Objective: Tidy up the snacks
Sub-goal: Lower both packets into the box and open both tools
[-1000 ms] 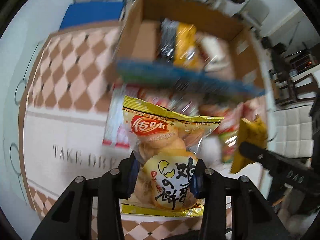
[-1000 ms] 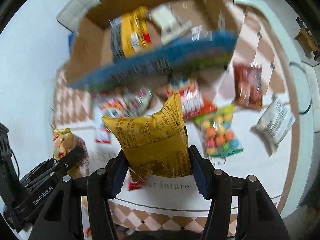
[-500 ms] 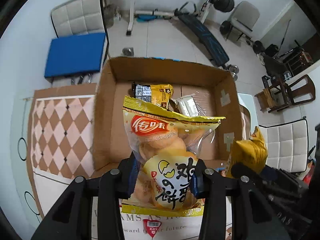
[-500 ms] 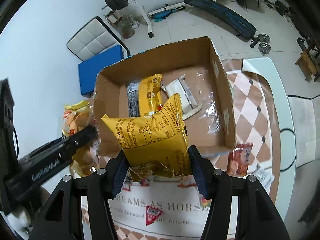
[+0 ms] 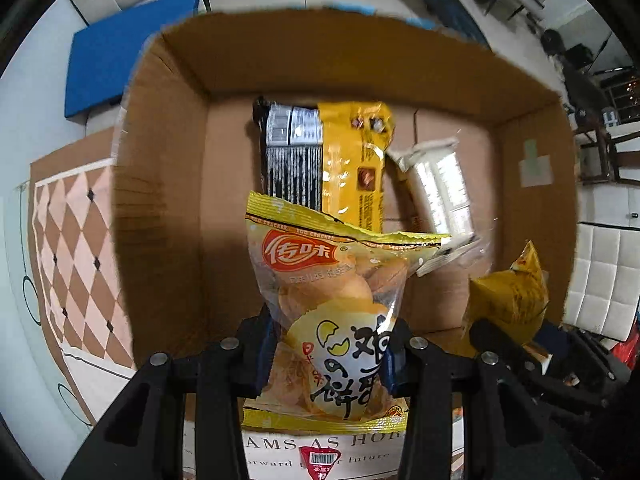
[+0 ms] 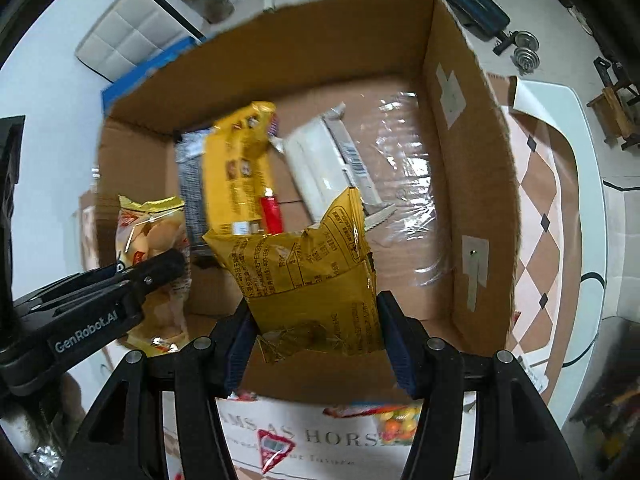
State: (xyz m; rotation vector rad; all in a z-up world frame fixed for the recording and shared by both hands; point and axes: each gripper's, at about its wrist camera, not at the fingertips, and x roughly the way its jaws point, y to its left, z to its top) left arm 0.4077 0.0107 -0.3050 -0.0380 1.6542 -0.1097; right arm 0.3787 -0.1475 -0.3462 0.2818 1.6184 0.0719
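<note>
The egg-cracker bag [image 5: 328,316] sits low in the centre of the left wrist view, clamped between the jaws of the left gripper [image 5: 326,354], and hangs over the near part of the open cardboard box [image 5: 160,184]. In the right wrist view the yellow snack bag [image 6: 308,276] is likewise pinched at its lower end by the jaws of the right gripper [image 6: 316,344], above the near wall of the same box. On the box floor, toward the top of both frames, a black-and-yellow packet [image 5: 324,160] and a white packet [image 5: 440,184] already lie, with clear film to their right. More snacks, among them a candy bag [image 6: 396,424], remain on the counter [image 6: 312,440] at the bottom edge, outside the box.

The step in hand looks like the drop-off: both bags are carried over the box. The next move likely calls for lowering each bag into bare floor space, spreading the jaws, then lifting clear without snagging the foil.
</note>
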